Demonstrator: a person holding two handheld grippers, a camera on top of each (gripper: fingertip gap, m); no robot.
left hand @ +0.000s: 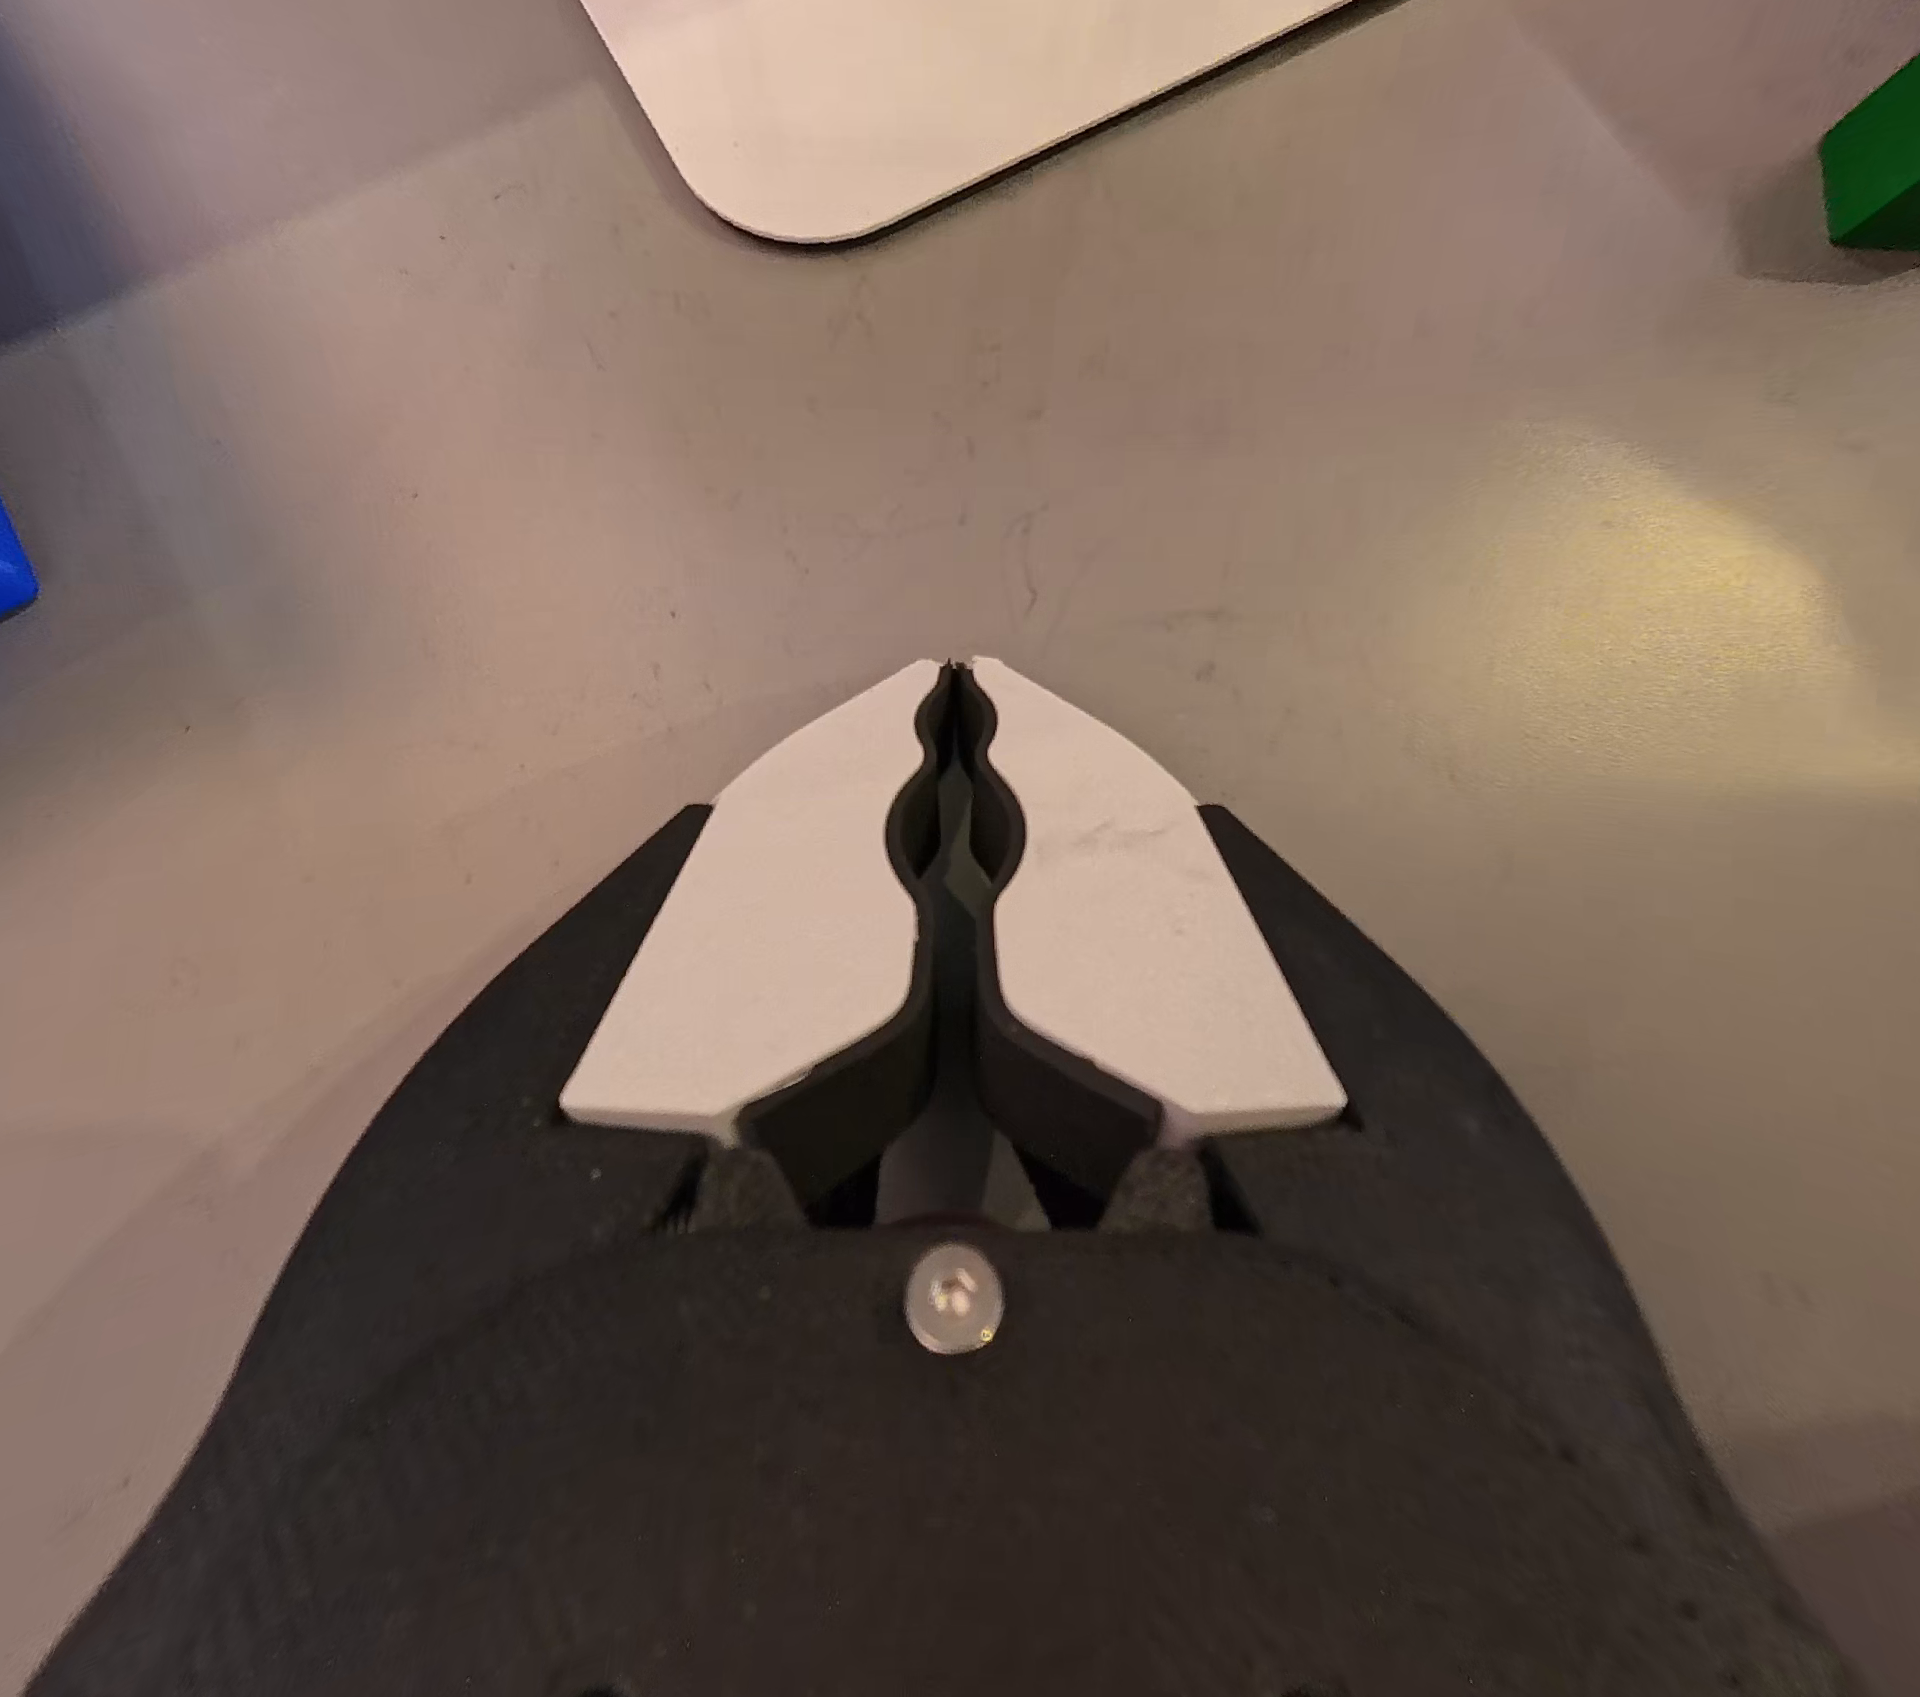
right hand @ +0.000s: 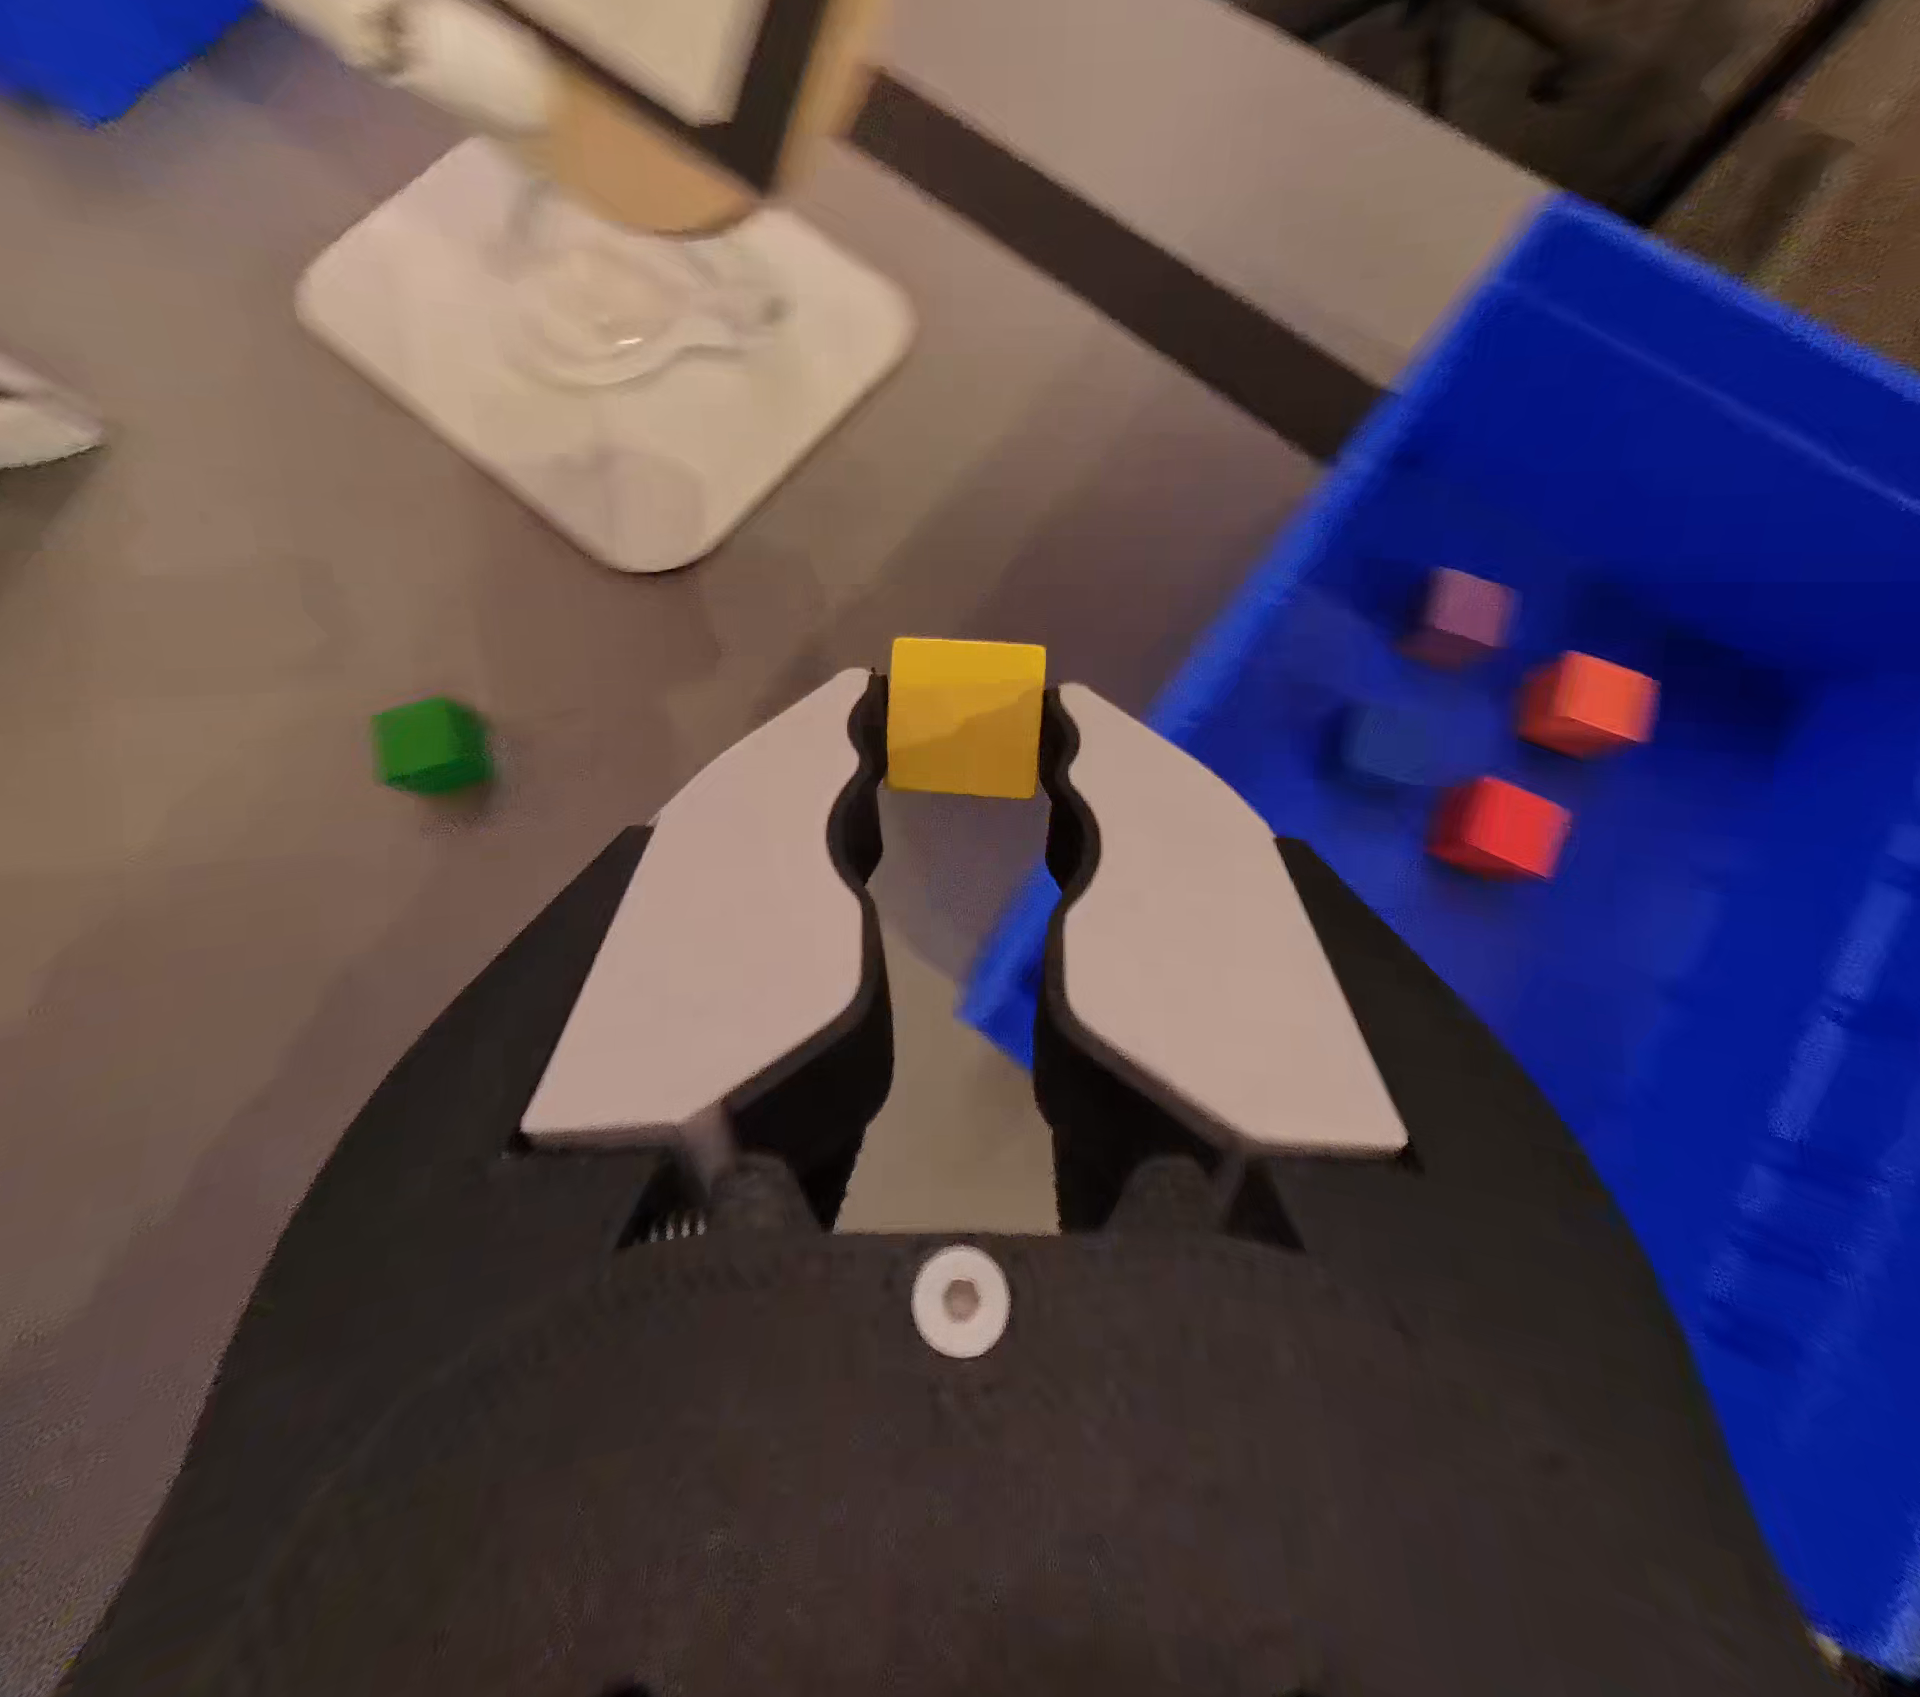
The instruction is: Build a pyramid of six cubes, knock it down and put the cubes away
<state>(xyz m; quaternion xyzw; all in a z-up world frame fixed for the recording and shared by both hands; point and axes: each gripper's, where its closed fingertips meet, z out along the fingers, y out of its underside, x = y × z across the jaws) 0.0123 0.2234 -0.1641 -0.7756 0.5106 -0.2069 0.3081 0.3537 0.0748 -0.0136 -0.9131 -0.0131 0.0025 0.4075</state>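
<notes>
While the left tool (left hand: 958, 666) hovers clenched bare, the right tool (right hand: 966, 697) grips a yellow cube (right hand: 966, 717).

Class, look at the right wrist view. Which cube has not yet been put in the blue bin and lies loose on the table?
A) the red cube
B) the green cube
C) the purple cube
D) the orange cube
B: the green cube lies alone on the grey table, while the purple, orange and red ones sit inside the blue bin.
</notes>
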